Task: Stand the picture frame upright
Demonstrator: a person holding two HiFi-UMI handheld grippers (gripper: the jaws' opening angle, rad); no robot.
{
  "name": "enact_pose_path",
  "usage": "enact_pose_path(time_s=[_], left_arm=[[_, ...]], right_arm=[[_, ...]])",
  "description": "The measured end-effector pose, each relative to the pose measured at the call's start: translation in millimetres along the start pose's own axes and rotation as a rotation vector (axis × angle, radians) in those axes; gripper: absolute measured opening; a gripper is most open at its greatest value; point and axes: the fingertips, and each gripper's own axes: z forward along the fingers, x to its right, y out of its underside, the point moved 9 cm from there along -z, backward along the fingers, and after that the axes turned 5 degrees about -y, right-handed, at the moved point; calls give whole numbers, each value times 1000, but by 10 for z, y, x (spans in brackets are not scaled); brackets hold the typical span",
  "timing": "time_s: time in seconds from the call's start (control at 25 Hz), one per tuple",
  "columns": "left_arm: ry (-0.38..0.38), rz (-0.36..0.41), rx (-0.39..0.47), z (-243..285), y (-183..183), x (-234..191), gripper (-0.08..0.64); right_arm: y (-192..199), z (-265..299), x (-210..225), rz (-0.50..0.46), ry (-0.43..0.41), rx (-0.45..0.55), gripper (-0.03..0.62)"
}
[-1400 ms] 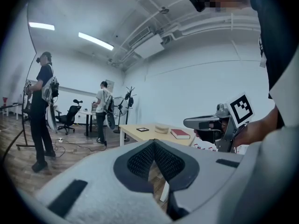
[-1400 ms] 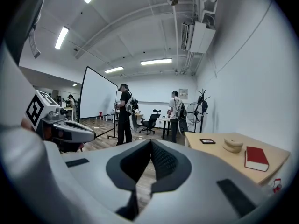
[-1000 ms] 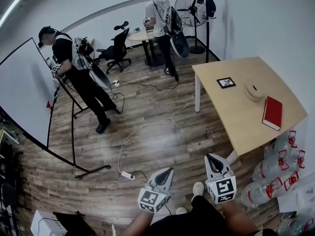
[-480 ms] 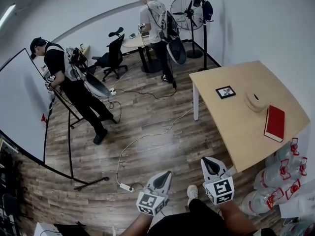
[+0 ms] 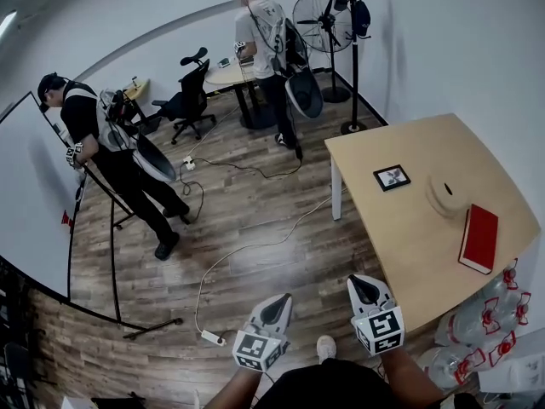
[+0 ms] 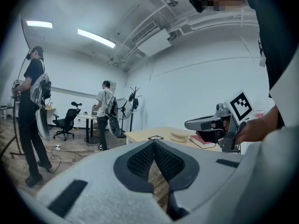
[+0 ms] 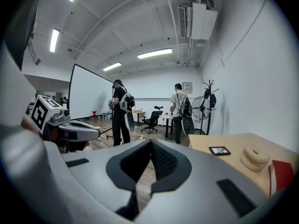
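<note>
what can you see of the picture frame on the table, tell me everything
The picture frame is small and rectangular, with a dark border round a pale picture too small to read. It lies flat, face up, not yet upright, on the light wooden table, near a round beige object but apart from it. Only the table touches it.

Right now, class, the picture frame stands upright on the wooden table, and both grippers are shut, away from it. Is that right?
No. The picture frame lies flat on the wooden table, as the head view shows. The left gripper and the right gripper are indeed shut, away from it.
</note>
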Motion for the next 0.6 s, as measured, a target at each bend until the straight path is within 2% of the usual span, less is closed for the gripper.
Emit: enact_pose_path(time_s=[0.2, 0.6], left_arm=[[12, -9, -29, 487, -18, -74, -5], [33, 0, -49, 1345, -147, -181, -5]], right_arm=[[-27, 244, 401, -9, 9, -11, 10], [20, 549, 1166, 43, 57, -10, 10]])
